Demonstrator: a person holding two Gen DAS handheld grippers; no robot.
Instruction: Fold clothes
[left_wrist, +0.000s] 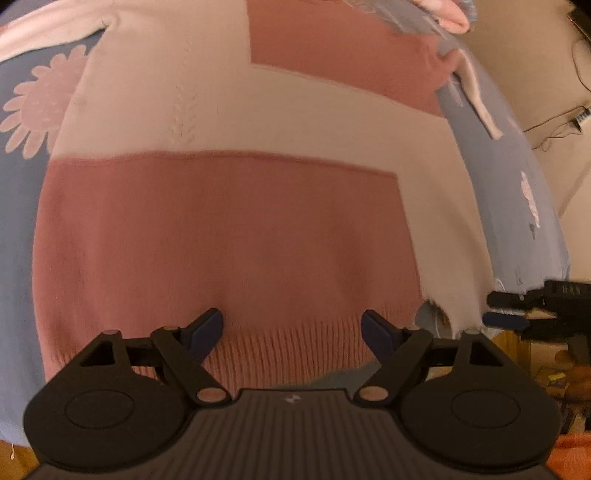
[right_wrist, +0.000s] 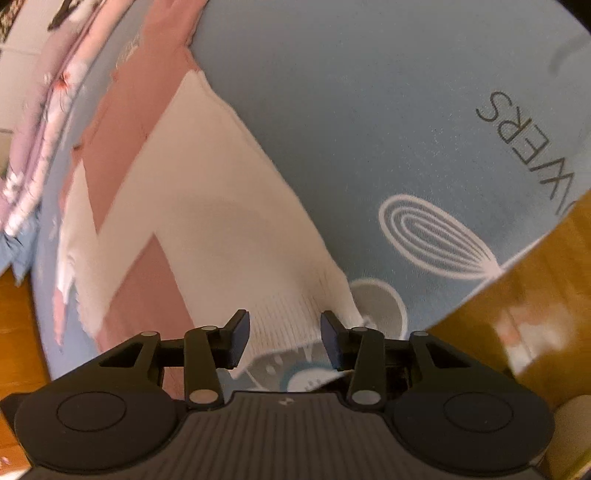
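A knitted sweater (left_wrist: 221, 229) in pink and cream blocks lies spread flat on a light blue printed sheet (left_wrist: 18, 240). My left gripper (left_wrist: 291, 328) hangs open over the pink ribbed hem, its pads apart and holding nothing. In the right wrist view, the cream ribbed corner of the sweater (right_wrist: 207, 221) lies between the pads of my right gripper (right_wrist: 284, 332), which stands open without pinching it. The right gripper (left_wrist: 506, 308) also shows at the sweater's right hem corner in the left wrist view.
The blue sheet (right_wrist: 351, 92) ends at a bed edge with wooden floor (right_wrist: 535, 277) beyond. More pink and blue clothes (left_wrist: 443, 14) lie at the far right of the bed. Flowered pink fabric (right_wrist: 37, 129) sits at the left. Cables (left_wrist: 554, 125) run along the pale floor.
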